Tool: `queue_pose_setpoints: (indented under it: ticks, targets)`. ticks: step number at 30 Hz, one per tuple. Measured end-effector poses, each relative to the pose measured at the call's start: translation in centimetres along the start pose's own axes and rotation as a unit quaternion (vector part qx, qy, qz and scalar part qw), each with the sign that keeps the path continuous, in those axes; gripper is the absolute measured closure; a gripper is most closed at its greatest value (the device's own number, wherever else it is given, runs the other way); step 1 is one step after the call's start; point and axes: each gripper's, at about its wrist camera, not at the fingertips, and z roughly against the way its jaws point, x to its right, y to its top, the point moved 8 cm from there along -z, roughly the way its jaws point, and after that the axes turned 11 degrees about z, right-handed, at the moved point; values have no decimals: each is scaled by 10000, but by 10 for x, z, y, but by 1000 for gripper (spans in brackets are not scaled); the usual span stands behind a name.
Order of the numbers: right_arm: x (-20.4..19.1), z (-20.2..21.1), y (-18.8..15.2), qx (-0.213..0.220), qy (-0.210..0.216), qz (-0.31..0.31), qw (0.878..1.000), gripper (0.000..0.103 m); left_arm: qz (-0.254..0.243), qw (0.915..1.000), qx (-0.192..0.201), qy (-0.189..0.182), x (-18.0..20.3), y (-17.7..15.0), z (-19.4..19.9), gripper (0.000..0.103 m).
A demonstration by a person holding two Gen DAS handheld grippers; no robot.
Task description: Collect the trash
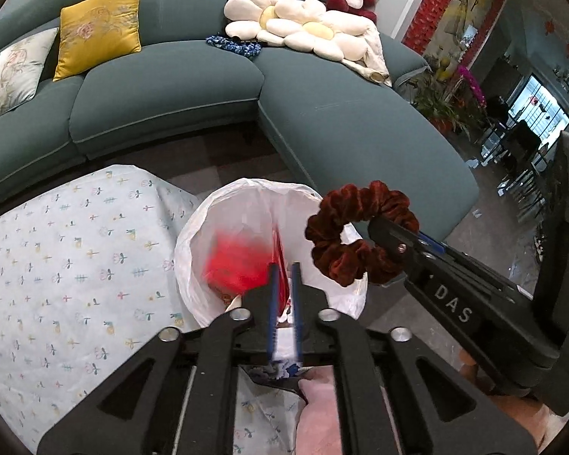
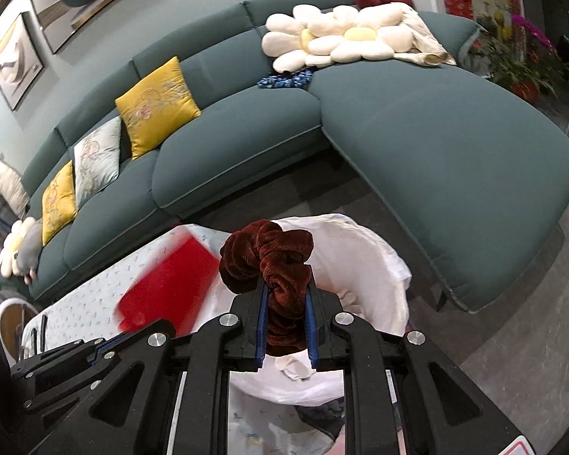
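A bin lined with a white bag (image 1: pixel 193 235) (image 2: pixel 379 265) stands beside the table. My left gripper (image 1: pixel 284 276) hovers over its mouth with the jaws a little apart. A blurred red packet (image 1: pixel 235 261) (image 2: pixel 167 288) lies just beyond the tips, over the bag's near rim, and no pad presses on it. My right gripper (image 1: pixel 383 235) (image 2: pixel 286 292) is shut on a dark red velvet scrunchie (image 1: pixel 360 235) (image 2: pixel 273 261), held above the right side of the bin. Other scraps lie deep in the bag.
A table under a pale floral cloth (image 1: pixel 57 265) (image 2: pixel 95 299) sits left of the bin. A teal corner sofa (image 1: pixel 170 87) (image 2: pixel 436 151) with cushions, flower pillows and a plush bear curves behind. A hand (image 1: pixel 318 409) shows below the left gripper.
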Motion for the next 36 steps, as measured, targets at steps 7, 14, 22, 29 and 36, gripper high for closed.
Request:
queue_pose_setpoints:
  ticks: [7,14,22,29,36]
  targets:
    - [2,-11,1,-91,15,-15,10000,82,354,9990,136,249,-17,6,-5,63]
    - [-16,-19,6,-69,128,87,9999,76,590,9970,284,421,-42,7,3,56]
    - [-35,-17,9,-57,153,262,9995,63,626,9945,482,681,-64,4,15,47]
    - [-39,-11,3,-118,105,383,9991,57,645,9926,595,840,-76,0,26,43]
    - [-44,1,-4,-122,21,649,9978,48,648,9909,646,984,-84,-10,35,39]
